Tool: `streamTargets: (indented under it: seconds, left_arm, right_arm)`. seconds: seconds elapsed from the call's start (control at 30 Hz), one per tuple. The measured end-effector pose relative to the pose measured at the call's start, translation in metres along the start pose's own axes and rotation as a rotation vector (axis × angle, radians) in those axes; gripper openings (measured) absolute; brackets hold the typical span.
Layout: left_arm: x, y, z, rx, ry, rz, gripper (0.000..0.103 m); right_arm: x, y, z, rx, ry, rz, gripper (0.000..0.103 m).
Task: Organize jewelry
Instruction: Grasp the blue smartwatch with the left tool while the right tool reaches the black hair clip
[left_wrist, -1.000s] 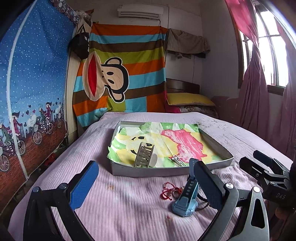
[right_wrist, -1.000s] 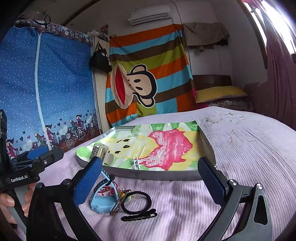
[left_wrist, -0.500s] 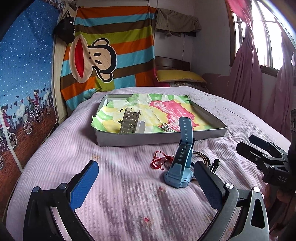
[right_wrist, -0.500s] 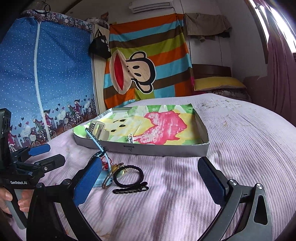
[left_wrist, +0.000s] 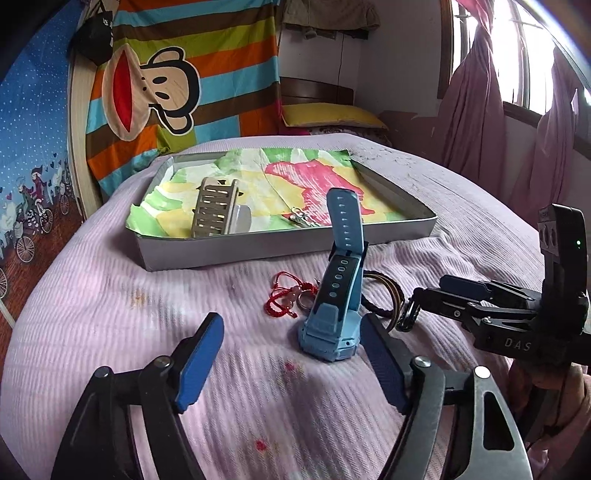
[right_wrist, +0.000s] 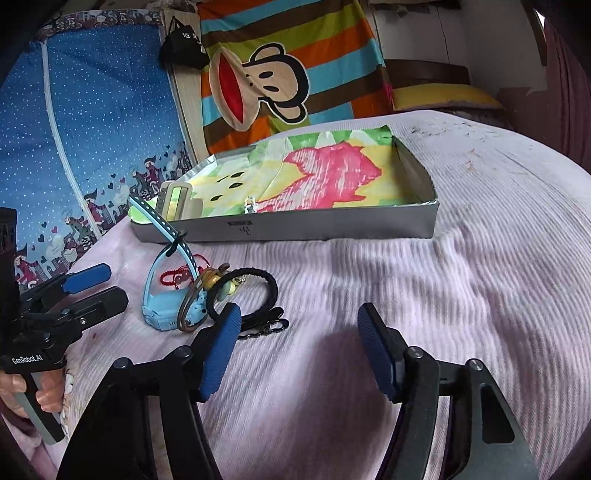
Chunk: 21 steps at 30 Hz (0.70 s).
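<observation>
Between the blue pads of the left gripper (left_wrist: 291, 363) there is only lilac bedspread (left_wrist: 110, 332); its fingers are spread wide and grip nothing, and the blue watch (left_wrist: 334, 306) stands just ahead of the right-hand pad. The right gripper (right_wrist: 299, 350) is spread too, empty, with the black hair tie (right_wrist: 251, 291) and a black clip (right_wrist: 264, 326) lying just beyond its left pad. The jewelry pile sits on the spread in front of the tray: a red cord bracelet (left_wrist: 286, 299) touching the watch, brown bangles (right_wrist: 192, 306) leaning on it. A small pale-green trinket (right_wrist: 227, 288) in the pile is too small to make out. Behind, the grey tray (right_wrist: 332, 225) is lined with a bright painted sheet and holds a beige slotted watch band (left_wrist: 214, 210) and a small metal piece (left_wrist: 303, 219), hard to identify. Tiny print on the tray's front wall is unreadable. Behind the bed hang a striped monkey-face cloth (right_wrist: 266, 74) and a blue dotted curtain (right_wrist: 85, 110); pink drapes (left_wrist: 476, 103) frame the window. Lettering reads "GenRobot.AI" on the left tool and "DAS" on the right.
</observation>
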<state>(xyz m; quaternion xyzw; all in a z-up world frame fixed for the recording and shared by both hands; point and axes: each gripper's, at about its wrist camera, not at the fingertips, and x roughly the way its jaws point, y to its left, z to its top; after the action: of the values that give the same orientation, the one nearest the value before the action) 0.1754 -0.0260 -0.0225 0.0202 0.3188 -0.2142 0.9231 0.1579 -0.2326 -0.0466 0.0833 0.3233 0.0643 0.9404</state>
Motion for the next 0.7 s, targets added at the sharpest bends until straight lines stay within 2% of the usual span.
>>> streamTargets:
  seconds: [0.17,0.37,0.5,0.7]
  left_arm:
    - [0.014,-0.003,0.004,0.005,0.05,-0.047,0.058]
    - [0.025,-0.004,0.009,0.002,0.083,-0.117,0.045]
    - [0.028,-0.005,0.013,0.001,0.086,-0.143,0.025]
    - [0.024,-0.006,0.011,0.002,0.063,-0.148,0.022]
  right_arm:
    - [0.017,-0.002,-0.002,0.009,0.057,0.057,0.044]
    - [0.025,-0.007,-0.001,0.051,0.068,0.111,0.036]
    - [0.029,-0.006,0.0,0.05,0.075,0.124,0.03]
    - [0.034,-0.006,0.003,0.048,0.087,0.132,0.015]
